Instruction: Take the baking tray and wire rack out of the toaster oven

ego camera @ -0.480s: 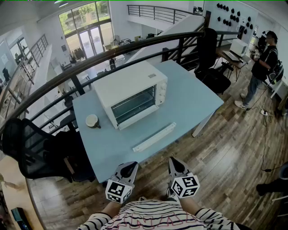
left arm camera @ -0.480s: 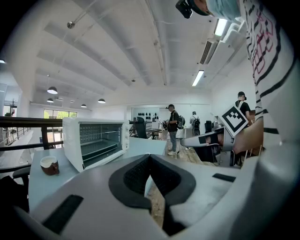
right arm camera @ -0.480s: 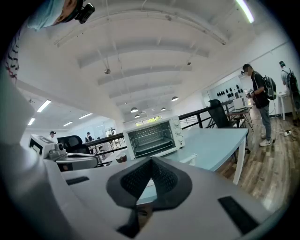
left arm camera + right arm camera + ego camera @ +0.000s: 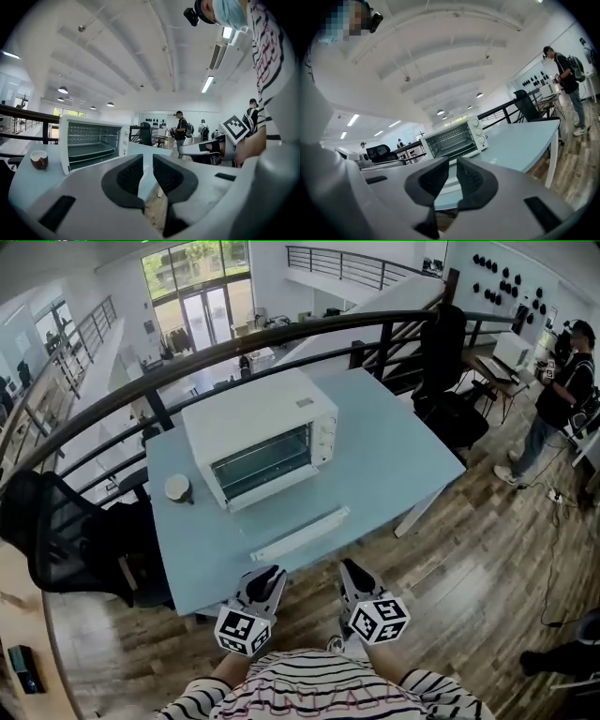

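A white toaster oven [image 4: 258,432] stands on the pale blue table [image 4: 394,456], glass front towards me. Through the glass I see a wire rack [image 4: 89,138] with a dark tray [image 4: 91,150] below it, both inside. My left gripper [image 4: 272,576] and right gripper [image 4: 348,568] hover side by side at the table's near edge, well short of the oven. Both are shut and hold nothing: the left gripper's pads [image 4: 129,174] and the right gripper's pads [image 4: 436,178] stand close together with only table and floor behind them.
A long white bar [image 4: 300,533] lies on the table in front of the oven. A cup [image 4: 177,487] sits left of it. A black chair [image 4: 56,540] stands at the left and a dark railing [image 4: 234,345] runs behind the table. A person [image 4: 562,381] stands far right.
The head view has shifted a little, so table and oven sit slightly left and lower. Both grippers have crept slightly up towards the table edge, still shut and empty.
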The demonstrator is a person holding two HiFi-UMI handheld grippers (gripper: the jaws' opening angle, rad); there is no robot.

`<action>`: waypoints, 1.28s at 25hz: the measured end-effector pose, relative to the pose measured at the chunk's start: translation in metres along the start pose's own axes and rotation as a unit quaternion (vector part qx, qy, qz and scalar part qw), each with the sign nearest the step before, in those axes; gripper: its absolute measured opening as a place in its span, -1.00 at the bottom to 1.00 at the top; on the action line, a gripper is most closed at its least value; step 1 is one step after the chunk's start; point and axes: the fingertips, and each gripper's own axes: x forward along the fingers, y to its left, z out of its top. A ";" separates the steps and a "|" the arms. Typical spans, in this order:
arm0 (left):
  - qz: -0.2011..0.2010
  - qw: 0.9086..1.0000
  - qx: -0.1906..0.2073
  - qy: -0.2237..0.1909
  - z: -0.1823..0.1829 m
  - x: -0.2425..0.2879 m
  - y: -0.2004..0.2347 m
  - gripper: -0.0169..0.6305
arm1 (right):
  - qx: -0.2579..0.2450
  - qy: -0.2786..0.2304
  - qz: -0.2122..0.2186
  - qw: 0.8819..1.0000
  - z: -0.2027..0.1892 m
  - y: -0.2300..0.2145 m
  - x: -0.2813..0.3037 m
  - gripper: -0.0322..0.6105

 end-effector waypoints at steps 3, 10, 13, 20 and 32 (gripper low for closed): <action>0.025 0.999 -0.030 0.001 -0.004 0.017 -0.008 -0.35 | 0.006 0.003 0.022 1.000 0.009 -0.018 0.003 -0.27; 0.077 0.992 -0.101 -0.001 -0.019 0.039 -0.023 -0.35 | 0.043 0.009 0.058 0.997 0.020 -0.058 0.008 -0.27; 0.102 0.984 -0.145 -0.013 -0.020 0.043 -0.021 -0.35 | 0.073 0.013 0.066 0.995 0.022 -0.075 0.012 -0.27; 0.157 0.968 -0.193 -0.034 -0.026 0.041 0.012 -0.35 | 0.106 0.020 0.070 0.992 0.021 -0.092 0.043 -0.27; 0.167 0.956 -0.238 -0.047 -0.020 0.091 0.123 -0.35 | 0.122 0.035 0.063 0.990 0.041 -0.091 0.163 -0.27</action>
